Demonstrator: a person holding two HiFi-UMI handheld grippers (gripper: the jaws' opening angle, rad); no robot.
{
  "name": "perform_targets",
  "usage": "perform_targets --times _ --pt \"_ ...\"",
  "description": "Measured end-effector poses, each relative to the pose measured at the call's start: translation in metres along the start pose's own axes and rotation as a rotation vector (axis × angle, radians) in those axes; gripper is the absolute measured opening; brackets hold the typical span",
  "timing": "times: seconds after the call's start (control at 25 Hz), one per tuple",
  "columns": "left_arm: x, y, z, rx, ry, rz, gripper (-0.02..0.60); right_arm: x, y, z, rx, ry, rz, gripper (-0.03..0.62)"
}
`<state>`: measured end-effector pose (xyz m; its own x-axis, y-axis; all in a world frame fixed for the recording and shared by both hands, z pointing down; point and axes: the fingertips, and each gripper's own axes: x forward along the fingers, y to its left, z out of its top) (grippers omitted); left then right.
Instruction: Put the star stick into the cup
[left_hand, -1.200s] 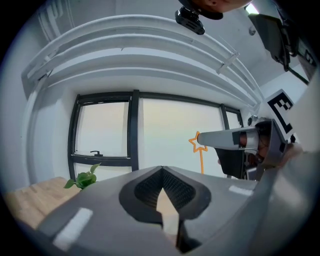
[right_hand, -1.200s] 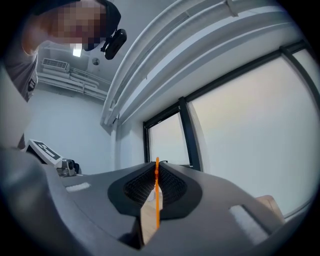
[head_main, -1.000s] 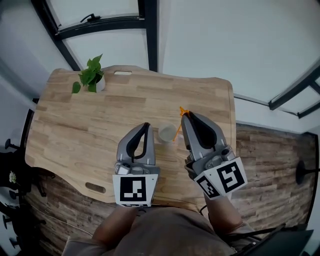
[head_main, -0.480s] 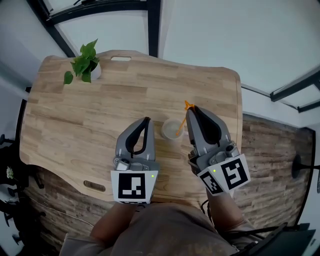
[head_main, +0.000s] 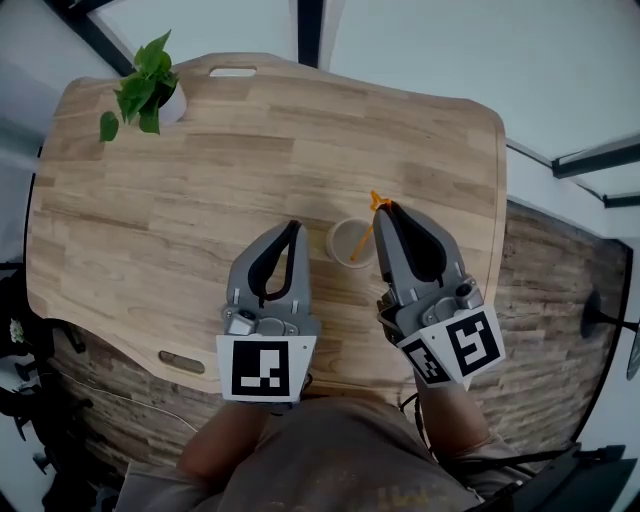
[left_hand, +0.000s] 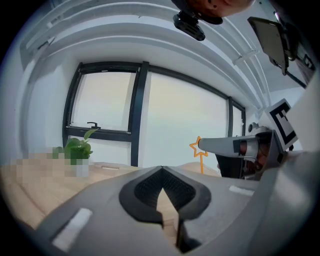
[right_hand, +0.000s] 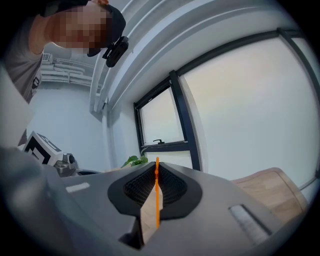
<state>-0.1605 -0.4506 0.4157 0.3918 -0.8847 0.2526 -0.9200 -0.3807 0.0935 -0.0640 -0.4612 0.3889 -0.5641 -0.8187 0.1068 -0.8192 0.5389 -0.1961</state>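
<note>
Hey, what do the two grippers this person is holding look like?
Both the left gripper and right gripper have grey, curved jaws tapering to a point, lined with black ribbed pads. Each carries a white cube with black square markers.

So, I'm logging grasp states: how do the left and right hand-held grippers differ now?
The right hand-held gripper is shut on the star stick; the left hand-held gripper is shut on nothing. The right one's tips hang at the rim of the cup; the left one's are on the cup's other side, apart from it. Both are grey and carry a marker cube.
</note>
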Motion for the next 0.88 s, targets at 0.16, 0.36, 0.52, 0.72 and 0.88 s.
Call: perform_targets --times 0.16,0.36,0.52,0.72,0.88 --pt "0.007 0.004 -0.015 -0.016 0.029 0.004 0.000 0.005 -0.004 -0.013 0.017 0.014 0.003 0.044" --pt "0.011 0.008 -0.024 -0.031 0.045 0.008 0.000 0.010 -0.007 -0.018 0.000 0.016 0.012 0.057" --pt "0.011 0.007 -0.023 -0.021 0.039 0.007 0.000 0.008 -0.010 -0.022 0.000 0.025 0.001 0.077" --pt "0.004 0.002 -0.016 -0.019 0.025 0.021 0.000 -0.003 -0.007 -0.016 -0.001 0.012 0.005 0.075" --pt "-0.010 -0.007 -0.002 0.000 -0.006 0.040 0.000 -0.019 0.001 -0.002 -0.012 -0.020 0.022 0.069"
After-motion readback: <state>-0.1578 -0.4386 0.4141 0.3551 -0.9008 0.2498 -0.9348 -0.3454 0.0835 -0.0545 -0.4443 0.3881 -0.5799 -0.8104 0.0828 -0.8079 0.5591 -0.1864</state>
